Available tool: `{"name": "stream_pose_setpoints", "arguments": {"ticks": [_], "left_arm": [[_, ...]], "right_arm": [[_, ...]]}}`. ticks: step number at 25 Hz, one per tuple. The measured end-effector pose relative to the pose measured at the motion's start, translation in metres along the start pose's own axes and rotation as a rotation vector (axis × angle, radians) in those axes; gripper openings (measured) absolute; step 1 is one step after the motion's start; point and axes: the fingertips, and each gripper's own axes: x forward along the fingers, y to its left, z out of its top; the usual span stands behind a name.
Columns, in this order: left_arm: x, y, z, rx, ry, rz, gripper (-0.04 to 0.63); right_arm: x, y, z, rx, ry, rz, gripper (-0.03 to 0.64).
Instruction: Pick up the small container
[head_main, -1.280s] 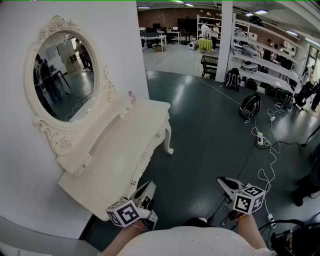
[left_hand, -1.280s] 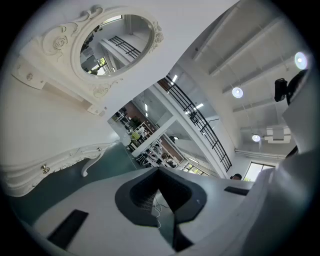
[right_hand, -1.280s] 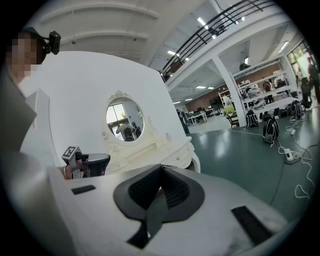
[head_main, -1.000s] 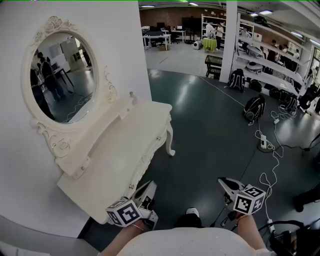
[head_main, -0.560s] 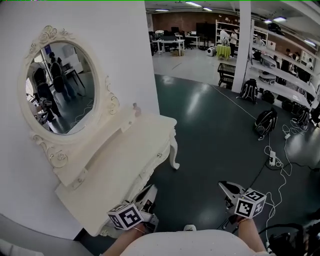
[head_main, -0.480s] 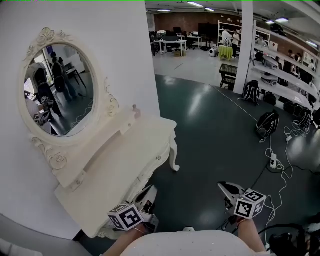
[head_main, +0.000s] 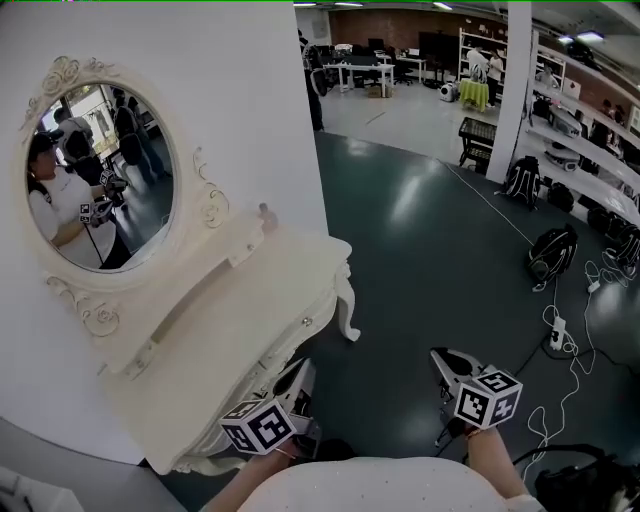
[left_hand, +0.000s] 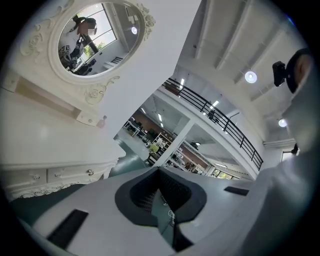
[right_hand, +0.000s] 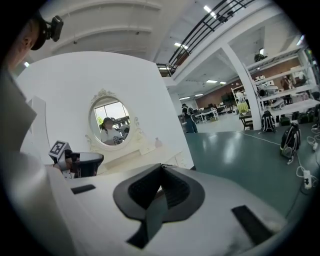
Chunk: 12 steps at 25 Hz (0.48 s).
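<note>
The small container (head_main: 265, 212) is a little pale bottle standing at the far right end of the raised shelf of a white vanity table (head_main: 255, 300). It shows too in the left gripper view as the same small container (left_hand: 103, 120), and in the right gripper view as a tiny container (right_hand: 158, 142). My left gripper (head_main: 300, 377) hangs low by the table's near corner, shut and holding nothing. My right gripper (head_main: 442, 360) is over the dark floor to the right, also shut and holding nothing. Both are far short of the bottle.
An oval mirror (head_main: 95, 180) in a carved frame stands on the vanity against a white wall and reflects a person. The table's curved leg (head_main: 347, 315) meets the green floor. A backpack (head_main: 552, 252), cables and a power strip (head_main: 557, 337) lie to the right, past a white pillar (head_main: 515, 70).
The view has swung left and nearer to the vanity, so the mirror now reflects a person holding a gripper. Both grippers stay low and shut.
</note>
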Motion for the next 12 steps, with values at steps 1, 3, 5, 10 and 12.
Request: {"name": "stream_pose_setpoints", "arguments": {"ticks": [1, 3, 5, 10, 12], "left_arm": [[0.005, 0.002, 0.002, 0.006, -0.002, 0.012, 0.000], [0.015, 0.009, 0.005, 0.024, -0.007, 0.049, 0.000], [0.029, 0.016, 0.008, 0.037, -0.009, 0.080, 0.000], [0.081, 0.037, 0.019, 0.033, 0.005, 0.078, 0.000], [0.109, 0.050, 0.030, 0.008, 0.003, 0.074, 0.000]], "right_arm": [[0.007, -0.002, 0.002, 0.008, 0.003, 0.008, -0.002], [0.023, -0.007, 0.003, 0.018, 0.013, 0.008, -0.002], [0.039, -0.015, 0.003, 0.023, 0.026, -0.009, -0.002], [0.086, -0.042, 0.014, 0.023, 0.069, -0.038, -0.002], [0.106, -0.058, 0.026, 0.021, 0.082, -0.058, -0.002]]}}
